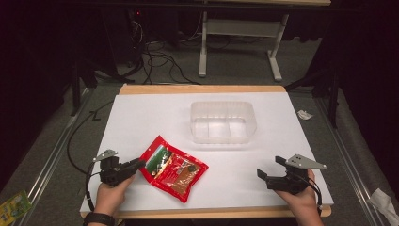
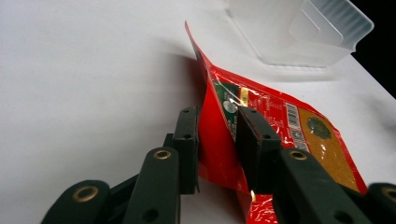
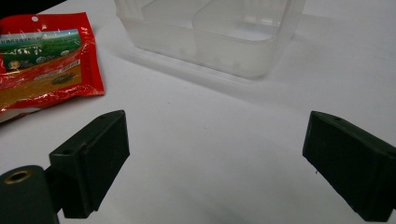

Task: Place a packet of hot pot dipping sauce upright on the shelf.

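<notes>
Between the left gripper's (image 2: 217, 140) two black pads, right at their tips: the near edge of the red pouch (image 2: 261, 121), lifted and pinched while the rest lies flat on the white table (image 2: 84, 79). Best kept pinched firmly and raised slowly, so as not to slip, then carried ahead toward the clear tub (image 1: 222, 122). Off to the far side, the right gripper (image 3: 217, 154), jaws wide and holding nothing.

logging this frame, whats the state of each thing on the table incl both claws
red pouch: sealed, lying on the table, near edge lifted between the left claw's jaws
clear container: upright, empty, no lid
left claw: shut on the pouch's edge
right claw: open, holding nothing
</notes>
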Tool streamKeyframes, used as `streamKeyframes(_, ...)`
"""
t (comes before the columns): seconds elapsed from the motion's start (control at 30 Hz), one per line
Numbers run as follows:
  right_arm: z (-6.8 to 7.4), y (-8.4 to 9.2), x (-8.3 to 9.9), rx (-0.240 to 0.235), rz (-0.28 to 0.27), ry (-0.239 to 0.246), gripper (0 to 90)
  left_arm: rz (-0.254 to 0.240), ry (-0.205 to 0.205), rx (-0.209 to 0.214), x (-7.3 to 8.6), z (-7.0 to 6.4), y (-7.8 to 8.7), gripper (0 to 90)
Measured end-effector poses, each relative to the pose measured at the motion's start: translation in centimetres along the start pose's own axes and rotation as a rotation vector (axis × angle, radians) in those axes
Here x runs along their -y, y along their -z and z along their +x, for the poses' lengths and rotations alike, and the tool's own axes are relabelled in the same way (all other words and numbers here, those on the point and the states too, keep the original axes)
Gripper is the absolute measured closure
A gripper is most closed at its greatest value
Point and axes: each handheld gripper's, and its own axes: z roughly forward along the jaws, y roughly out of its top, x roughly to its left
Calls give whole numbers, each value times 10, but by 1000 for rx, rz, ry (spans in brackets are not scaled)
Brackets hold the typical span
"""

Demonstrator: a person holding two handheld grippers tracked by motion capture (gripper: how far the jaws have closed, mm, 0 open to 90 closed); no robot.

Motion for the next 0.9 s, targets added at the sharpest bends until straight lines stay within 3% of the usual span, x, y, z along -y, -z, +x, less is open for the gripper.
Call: streamKeyframes(0.9, 1, 0, 0, 1, 1, -7, 79, 24, -63, 27, 1, -16, -7, 679)
